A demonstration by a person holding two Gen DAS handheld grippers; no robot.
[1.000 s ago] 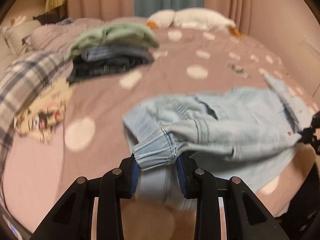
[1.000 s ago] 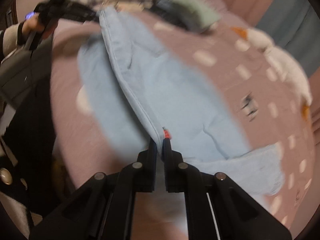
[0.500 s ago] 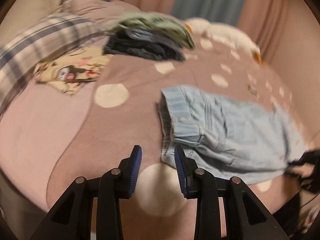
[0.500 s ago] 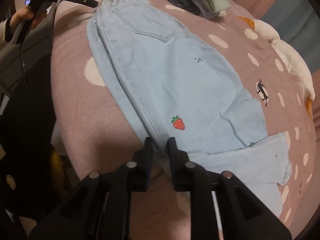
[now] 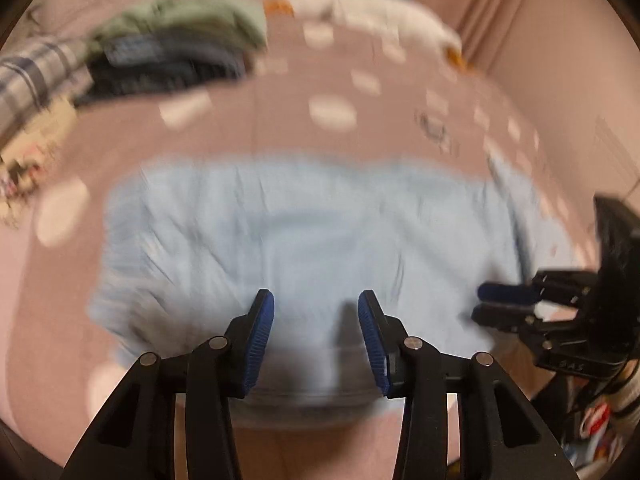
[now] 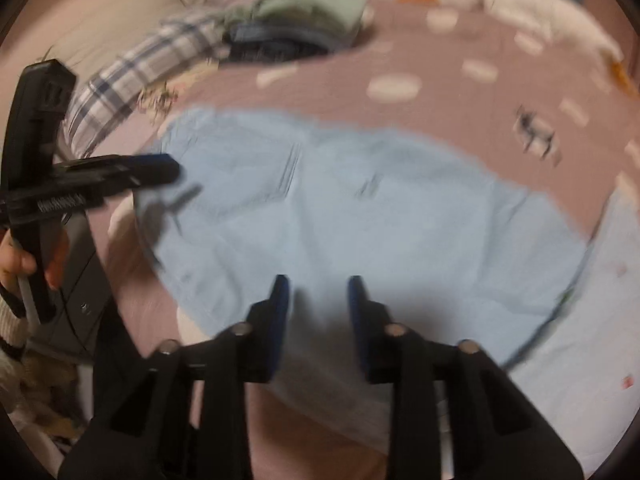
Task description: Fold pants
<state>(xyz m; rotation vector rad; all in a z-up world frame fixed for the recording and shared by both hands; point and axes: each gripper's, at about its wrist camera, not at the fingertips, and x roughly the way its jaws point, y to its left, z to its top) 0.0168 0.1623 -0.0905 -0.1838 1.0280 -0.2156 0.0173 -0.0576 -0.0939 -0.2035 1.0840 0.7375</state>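
Now pants point(image 5: 312, 240) lie flat beneath both grippers' parted fingers point(image 5: 262, 336).

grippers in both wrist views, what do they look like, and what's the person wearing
Each claw, left and right, has two black plastic fingers on angular linked arms with round silver pins at the joints, and ribbed blue pads on the inner faces. The left one's body, seen from the right wrist view, carries blurred white lettering. The hand holding it comes out of a pale ribbed knit cuff.
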